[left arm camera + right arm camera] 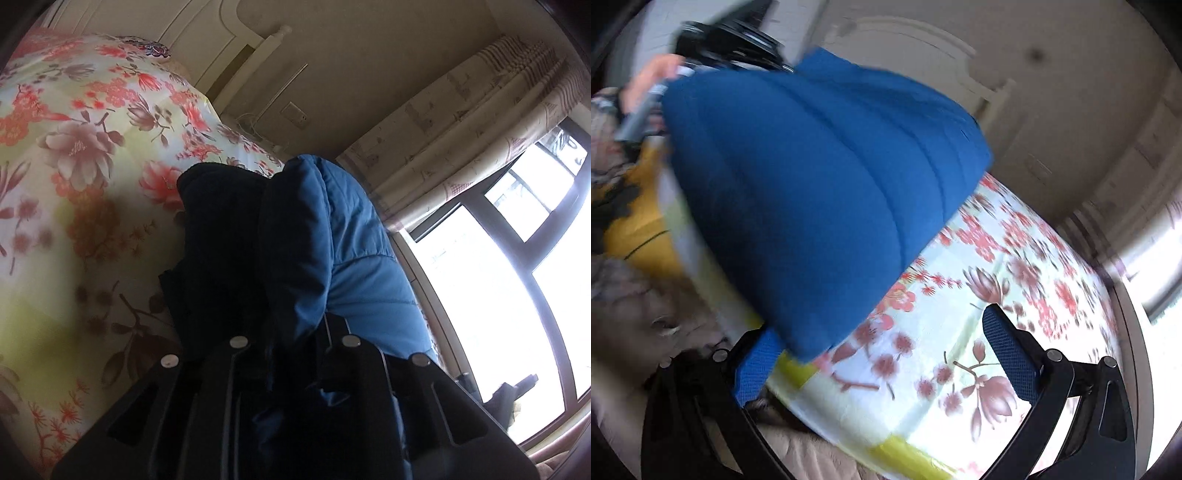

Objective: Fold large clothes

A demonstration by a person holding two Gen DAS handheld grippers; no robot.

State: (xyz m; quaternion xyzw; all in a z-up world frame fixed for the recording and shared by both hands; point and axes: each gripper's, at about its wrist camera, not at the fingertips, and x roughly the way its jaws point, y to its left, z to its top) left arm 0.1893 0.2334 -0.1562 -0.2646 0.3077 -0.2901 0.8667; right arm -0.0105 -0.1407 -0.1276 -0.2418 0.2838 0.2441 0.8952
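A blue quilted jacket [354, 258] with a dark lining [221, 240] fills the middle of the left wrist view. My left gripper [291, 339] is shut on a bunch of it, and the cloth hides the fingertips. In the right wrist view the same jacket [820, 177] hangs lifted over the bed. The left gripper [731, 40] and the hand holding it [650, 77] are at its top left. My right gripper [882, 325] stands open low over the floral sheet, with its blue pads [1008, 347] wide apart. The jacket's lower corner hangs in front of the left pad.
The bed is covered by a floral sheet [74, 147] [997, 258] with a white headboard [221, 44] behind. A curtain [461, 129] and a bright window [517, 277] are on the right. A person in a yellow top [639, 229] stands at the left.
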